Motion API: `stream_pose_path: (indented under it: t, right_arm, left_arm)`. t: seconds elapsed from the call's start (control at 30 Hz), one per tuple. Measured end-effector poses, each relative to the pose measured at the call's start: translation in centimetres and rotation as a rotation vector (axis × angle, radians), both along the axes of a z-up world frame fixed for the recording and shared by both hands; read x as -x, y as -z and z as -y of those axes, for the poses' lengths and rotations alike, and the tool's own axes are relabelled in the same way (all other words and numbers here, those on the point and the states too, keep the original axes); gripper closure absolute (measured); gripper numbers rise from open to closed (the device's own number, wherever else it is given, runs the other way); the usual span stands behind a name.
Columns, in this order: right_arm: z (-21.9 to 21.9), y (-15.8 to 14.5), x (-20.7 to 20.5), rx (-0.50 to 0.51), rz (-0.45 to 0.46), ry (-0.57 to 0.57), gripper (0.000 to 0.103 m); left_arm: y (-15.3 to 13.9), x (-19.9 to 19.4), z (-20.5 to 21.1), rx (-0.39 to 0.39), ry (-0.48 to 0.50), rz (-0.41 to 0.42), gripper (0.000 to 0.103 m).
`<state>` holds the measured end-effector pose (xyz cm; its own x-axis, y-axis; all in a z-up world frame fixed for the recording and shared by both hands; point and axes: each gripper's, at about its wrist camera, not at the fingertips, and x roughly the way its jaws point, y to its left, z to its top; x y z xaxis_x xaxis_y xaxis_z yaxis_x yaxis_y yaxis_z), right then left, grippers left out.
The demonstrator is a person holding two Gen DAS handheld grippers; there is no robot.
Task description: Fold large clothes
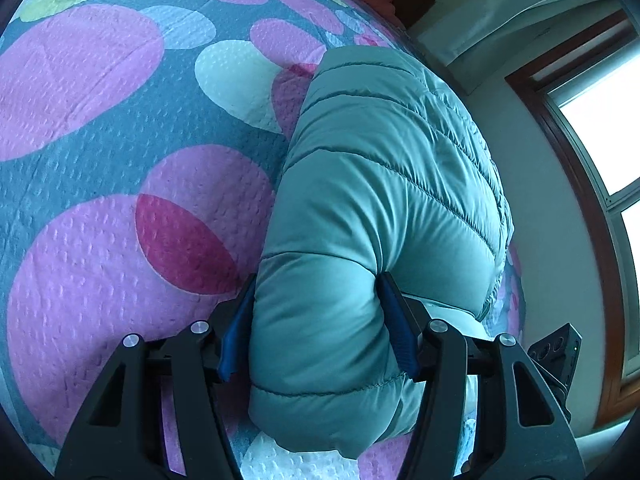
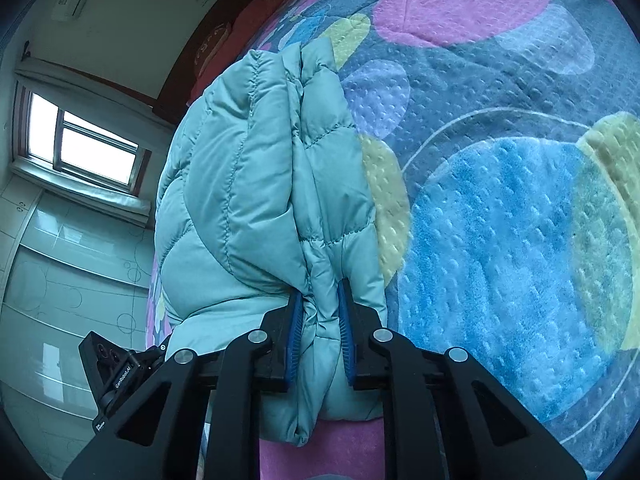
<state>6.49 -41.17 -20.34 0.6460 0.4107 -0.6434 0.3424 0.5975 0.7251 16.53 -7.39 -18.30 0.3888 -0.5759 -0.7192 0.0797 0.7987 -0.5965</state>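
The teal puffer jacket (image 1: 384,184) already lies doubled into a long, thick bundle on the bed (image 1: 100,128), so the first folds look done; what seems left is a last fold end over end and setting the bundle down neatly, though its far end is too foreshortened to judge. The left gripper (image 1: 316,320) is clamped on a fat padded roll at the bundle's near end, which fills the whole gap between the blue pads and bulges past them. The right gripper (image 2: 320,332) is pinched on a thinner bunch of gathered edges, squeezed narrow between its pads. From each gripper the jacket runs straight ahead and away, with the patterned bedspread beneath it and out to the side.
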Motion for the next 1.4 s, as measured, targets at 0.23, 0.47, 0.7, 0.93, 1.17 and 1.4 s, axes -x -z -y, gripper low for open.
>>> stream_pose_path:
  t: [0.23, 0.47, 0.7, 0.93, 1.17, 1.4]
  right_arm:
    - [-0.3, -0.7, 0.2, 0.012, 0.006, 0.016, 0.087]
    - [0.1, -1.5, 1.3, 0.013, 0.024, 0.03, 0.082]
    - [1.3, -4.4, 2.5, 0.044, 0.072, 0.08, 0.07]
    - [2.1, -5.2, 1.0, 0.008, 0.137, 0.152, 0.041]
    - [0.9, -3.8, -1.9, -0.016, 0.142, 0.198, 0.041]
    - [0.5, -2.4, -3.5, 0.008, 0.139, 0.179, 0.03]
  left_arm:
    - [-0.2, -0.1, -0.4, 0.028, 0.002, -0.02, 0.045]
    - [-1.1, 0.1, -1.8, 0.1, -0.022, -0.034, 0.045]
    - [-2.5, -0.9, -3.2, 0.168, -0.071, 0.014, 0.039]
    - [-1.7, -2.6, -2.7, 0.252, -0.137, -0.041, 0.038]
    - [-0.8, -3.8, -2.0, 0.263, -0.185, -0.054, 0.035]
    - [0.5, -5.5, -0.6, 0.239, -0.118, -0.096, 0.023]
